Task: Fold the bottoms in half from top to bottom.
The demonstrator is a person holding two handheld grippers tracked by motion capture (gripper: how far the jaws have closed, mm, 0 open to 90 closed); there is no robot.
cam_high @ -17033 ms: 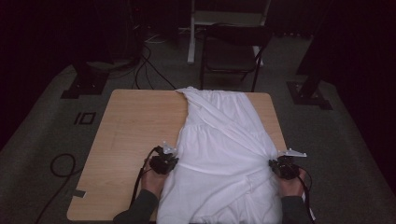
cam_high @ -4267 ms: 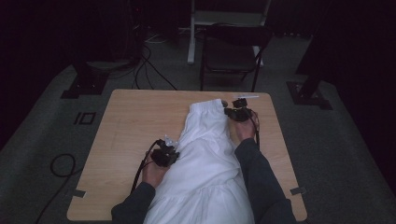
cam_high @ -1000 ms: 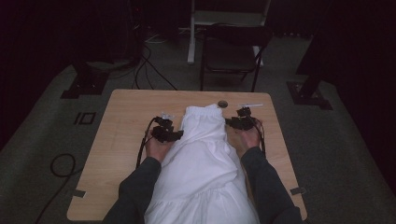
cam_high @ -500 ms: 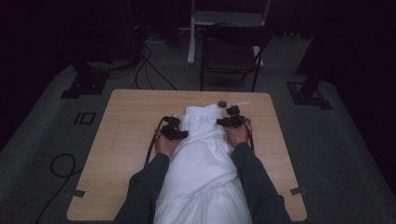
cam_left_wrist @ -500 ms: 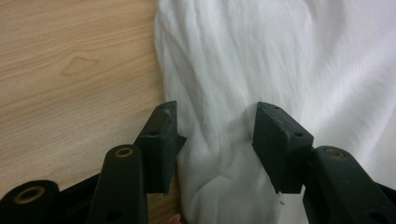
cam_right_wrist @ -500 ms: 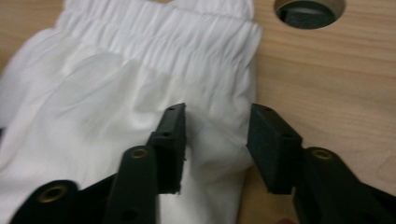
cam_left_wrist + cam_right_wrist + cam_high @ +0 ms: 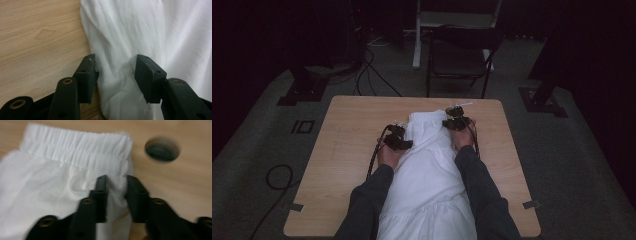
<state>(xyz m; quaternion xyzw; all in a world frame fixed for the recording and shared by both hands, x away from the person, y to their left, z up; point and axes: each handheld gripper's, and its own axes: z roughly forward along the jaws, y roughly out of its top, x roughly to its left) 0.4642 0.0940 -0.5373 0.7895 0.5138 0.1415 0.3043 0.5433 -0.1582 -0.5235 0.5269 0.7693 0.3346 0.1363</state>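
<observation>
The likeliest slip is an uneven fold. The right gripper (image 7: 115, 182) has a narrow ridge of the white garment (image 7: 428, 165) between its jaws, just below the elastic waistband (image 7: 75, 147), and those jaws have just been closing; if they catch only the top layer, the cloth under it may stay on the wooden table (image 7: 347, 130) when lifted. The left gripper (image 7: 115, 67) stands about half open, straddling the garment's side edge with a bulge of cloth between the jaws. I cannot tell whether the pads press it, so that side may slide free. The round hole (image 7: 162, 148) in the table lies just beyond the right gripper, where loose cloth could snag. In the high view both forearms reach forward along the garment, left gripper (image 7: 398, 140) and right gripper (image 7: 455, 121) low at its two sides, the right one farther out
</observation>
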